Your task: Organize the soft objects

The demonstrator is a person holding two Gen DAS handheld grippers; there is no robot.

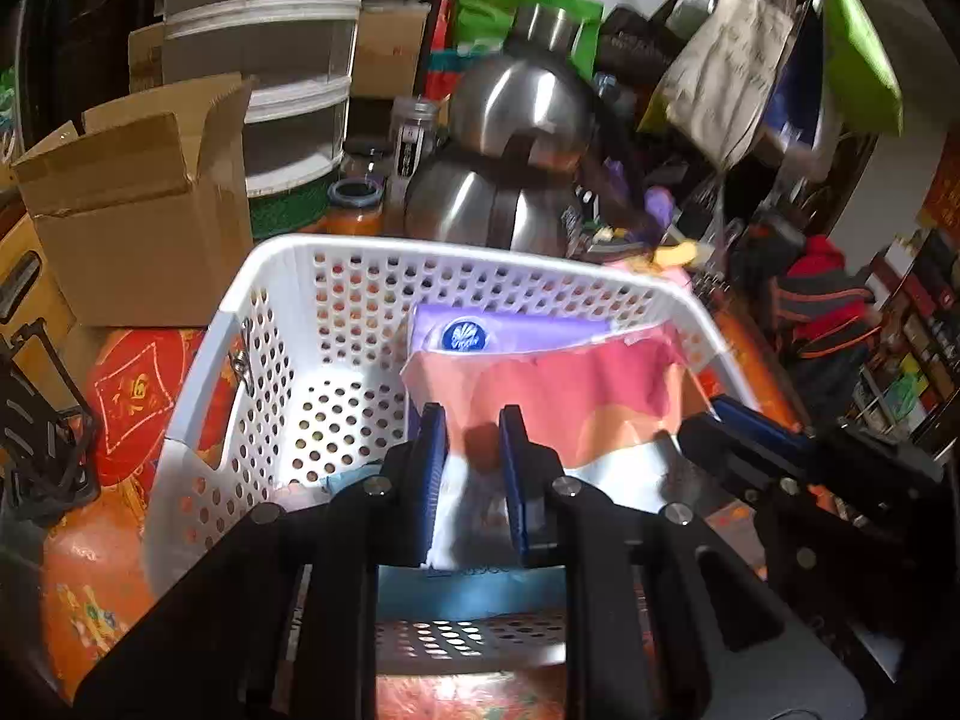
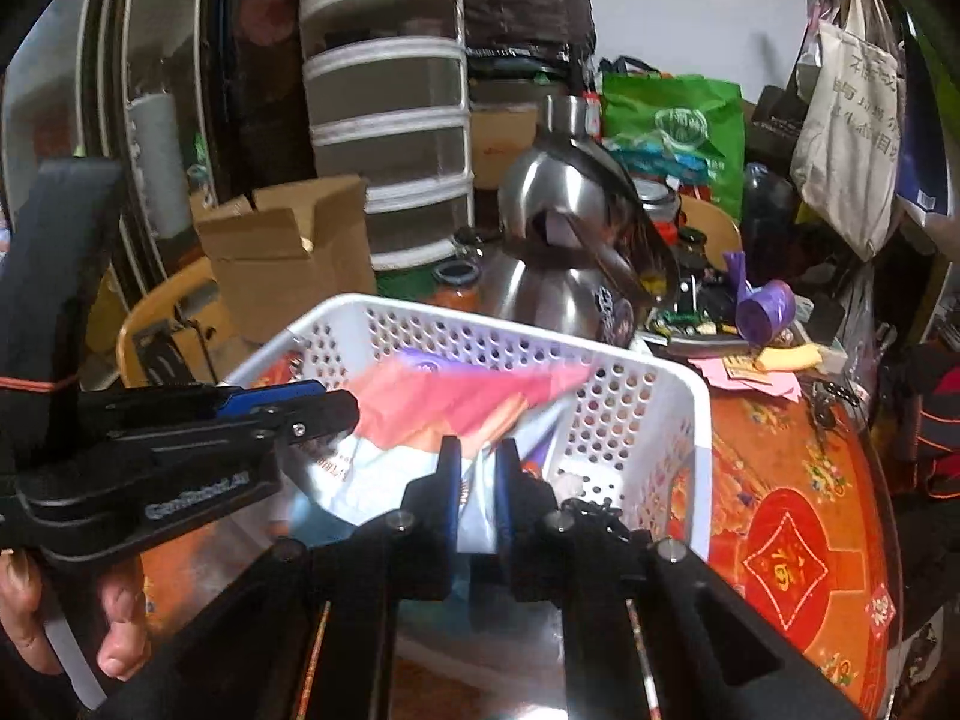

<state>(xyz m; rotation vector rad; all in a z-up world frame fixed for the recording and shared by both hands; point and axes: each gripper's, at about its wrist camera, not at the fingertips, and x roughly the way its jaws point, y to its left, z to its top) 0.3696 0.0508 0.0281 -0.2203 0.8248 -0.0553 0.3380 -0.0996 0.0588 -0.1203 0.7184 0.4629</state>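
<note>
The soft pack (image 1: 576, 396), a floppy plastic-wrapped packet coloured pink, orange and pale blue, hung between the two tools over a white perforated basket (image 1: 288, 312). It lay straight ahead of both tools, its long axis running crosswise from one to the other, and its far edge drooped into the basket against a purple tissue pack (image 1: 480, 333) that already stood inside by the far wall.

The left tool (image 1: 474, 420) had its blue pads nearly pressed together, pinching the near edge of the soft pack on its left part. The right tool (image 2: 480, 450) was likewise nearly closed, pinching the same near edge further to the right. In the left wrist view the right tool showed at the right, beside the basket's rim. Neither hand seemed clearly nearer; both held the pack at about the same reach.

The basket stood on a desk (image 2: 798, 480) covered in red and orange patterned cloth. The pack appeared partly inside the basket, its near edge above the near rim, so a further lowering and forward push seemed likely to be needed before release.

Behind the basket stood a steel kettle (image 1: 516, 114) and an open cardboard box (image 1: 138, 204).
</note>
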